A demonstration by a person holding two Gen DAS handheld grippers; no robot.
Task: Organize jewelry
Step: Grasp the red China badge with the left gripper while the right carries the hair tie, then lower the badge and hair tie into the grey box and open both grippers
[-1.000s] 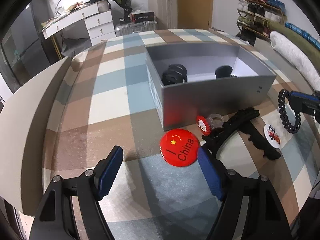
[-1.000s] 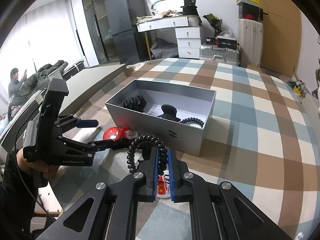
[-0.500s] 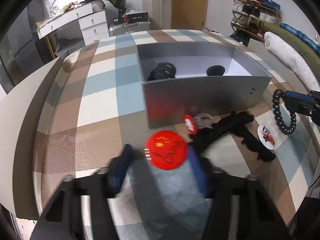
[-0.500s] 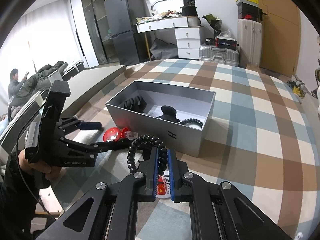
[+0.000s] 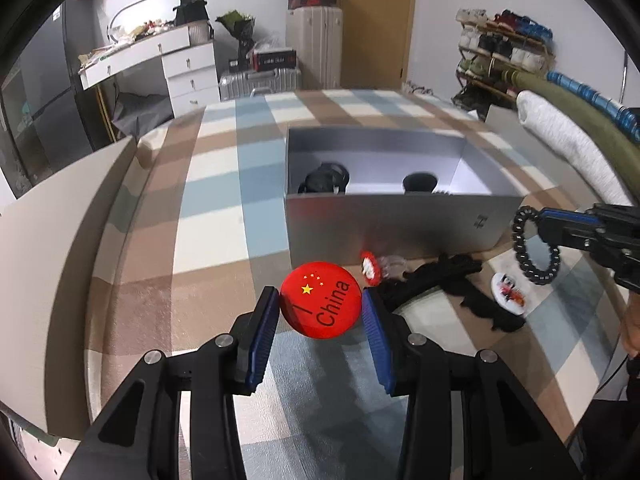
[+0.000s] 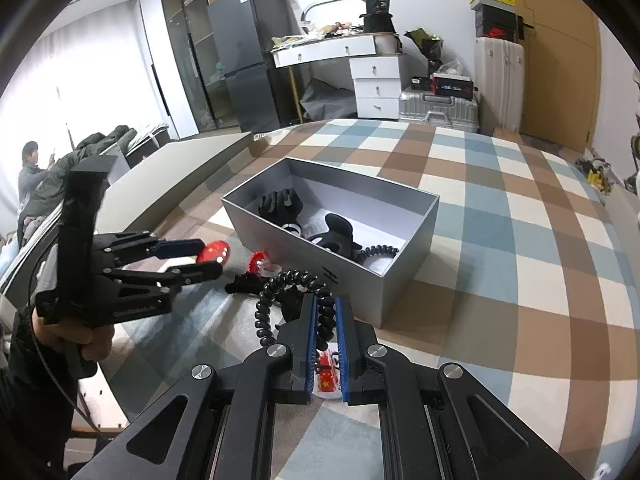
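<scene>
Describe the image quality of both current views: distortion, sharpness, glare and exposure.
Left wrist view: strong fisheye bowing with black corners; the red China badge between the left hand-held gripper pads is sharp, while the small red piece by the silver box is smeared. Right wrist view: same curvature, the window at left is blown out, and the coiled black band stays crisp.

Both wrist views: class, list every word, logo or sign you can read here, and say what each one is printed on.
"I China", with yellow stars: red round badge between the left gripper's pads.
A small "H"-like mark: front wall of the silver box.
White round badge: print too blurred to read.
Small red charm: white print unreadable.
Boxes by the far wall: lettering too small.
</scene>
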